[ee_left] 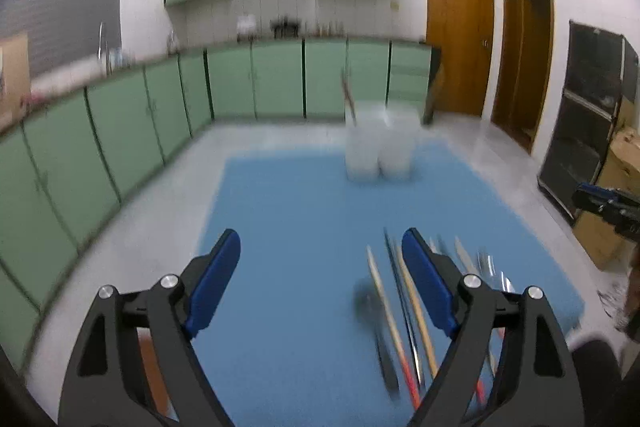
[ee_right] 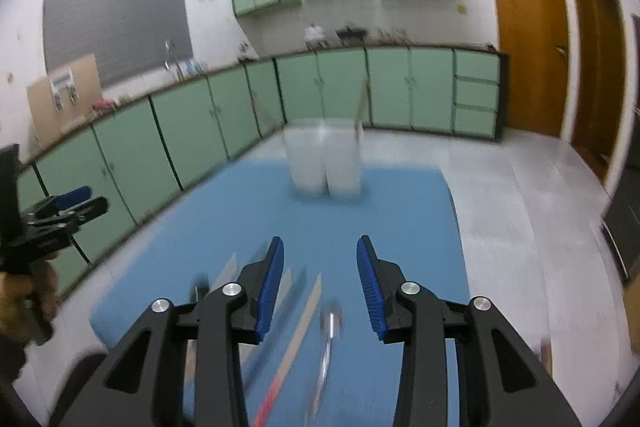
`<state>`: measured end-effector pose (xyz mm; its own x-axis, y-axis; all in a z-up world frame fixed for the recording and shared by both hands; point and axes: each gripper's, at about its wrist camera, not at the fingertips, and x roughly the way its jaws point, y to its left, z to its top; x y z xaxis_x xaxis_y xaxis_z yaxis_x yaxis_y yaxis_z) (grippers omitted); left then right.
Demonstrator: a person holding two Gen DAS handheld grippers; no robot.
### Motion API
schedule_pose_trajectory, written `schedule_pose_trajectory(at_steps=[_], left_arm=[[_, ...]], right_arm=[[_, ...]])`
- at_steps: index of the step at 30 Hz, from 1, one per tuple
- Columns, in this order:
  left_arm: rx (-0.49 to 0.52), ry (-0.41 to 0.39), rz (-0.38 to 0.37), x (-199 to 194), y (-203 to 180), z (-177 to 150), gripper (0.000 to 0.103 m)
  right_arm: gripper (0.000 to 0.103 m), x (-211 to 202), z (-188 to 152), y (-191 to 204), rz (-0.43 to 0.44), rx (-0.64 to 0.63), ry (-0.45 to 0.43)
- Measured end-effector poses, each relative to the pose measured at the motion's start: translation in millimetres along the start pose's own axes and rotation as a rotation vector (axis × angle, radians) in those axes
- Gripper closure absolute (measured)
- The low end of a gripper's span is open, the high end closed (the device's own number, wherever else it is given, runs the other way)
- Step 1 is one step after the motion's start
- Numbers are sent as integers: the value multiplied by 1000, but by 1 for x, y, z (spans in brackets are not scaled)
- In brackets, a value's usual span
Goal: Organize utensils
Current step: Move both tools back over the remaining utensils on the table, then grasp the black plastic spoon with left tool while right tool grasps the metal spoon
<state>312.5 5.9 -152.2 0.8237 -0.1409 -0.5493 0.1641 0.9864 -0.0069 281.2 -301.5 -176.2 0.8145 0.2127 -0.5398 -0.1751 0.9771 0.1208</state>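
Several utensils [ee_left: 404, 323], chopsticks and a dark spoon among them, lie blurred on a blue mat [ee_left: 304, 219]. My left gripper [ee_left: 322, 241] stands open above the mat, just left of them, with nothing between its fingers. Two clear cups [ee_left: 378, 147] stand side by side at the mat's far end; a stick [ee_left: 349, 99] leans out of the left one. In the right wrist view my right gripper [ee_right: 320, 247] is open over the blurred utensils [ee_right: 304, 323], a metal spoon [ee_right: 329, 331] among them. The cups [ee_right: 326, 159] stand ahead, a stick [ee_right: 360, 107] in the right one.
Green cabinets [ee_left: 256, 79] run along the back and left walls. Wooden doors [ee_left: 460, 31] are at the right, with a dark rack [ee_left: 588, 115] and cardboard boxes beside it. Pale floor [ee_right: 520, 211] surrounds the mat. The other gripper [ee_right: 60, 211] and a hand show at the left edge.
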Motion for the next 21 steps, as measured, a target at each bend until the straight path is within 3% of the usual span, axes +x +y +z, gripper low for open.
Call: schedule_pose_trajectory(at_steps=[1,4,6,9,15,21], left_arm=[[-2,26,-6,-1,-1,-17,23],[16,143,-3,10,-11,-68,38],[31,210,-6,21,-18,-87,47],[34,256,-30,30,-21,-103,47],[66,287,-40,45,-28,-117,45],[90,264,-34,54,-37,-115,43]], right_arm=[[65,0,-24,2,-2,26,38],[65,5,-68,7,-2,74,118],[65,9,-81,10,-20,69,137],[65,18,-87,14,-40,57,151],[66,42,-97,16,-65,51,176],[66,57,-103,10,-72,48,185]])
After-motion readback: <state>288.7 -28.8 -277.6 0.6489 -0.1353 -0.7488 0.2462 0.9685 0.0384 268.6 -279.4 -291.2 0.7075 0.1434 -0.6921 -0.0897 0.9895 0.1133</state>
